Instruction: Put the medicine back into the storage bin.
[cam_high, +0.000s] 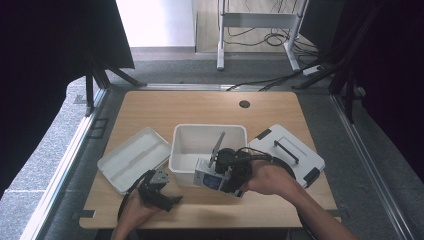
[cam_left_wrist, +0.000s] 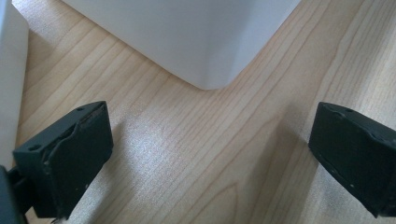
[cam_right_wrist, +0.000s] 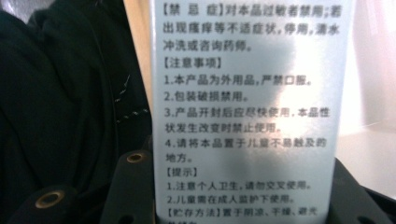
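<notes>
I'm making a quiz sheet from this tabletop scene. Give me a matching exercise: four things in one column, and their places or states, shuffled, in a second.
Things:
1. white bin
2. small printed box
3. lid with black handle
4. left gripper

Places or states:
A. flat on the table, right of the bin
B. held between the right gripper's jaws
C. middle of the table, open on top
D. jaws wide apart over bare wood

Pairs: 1-C, 2-B, 3-A, 4-D

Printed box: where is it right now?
The box is in the right gripper, by the white bin's near rim in the high view, centre table.
</notes>
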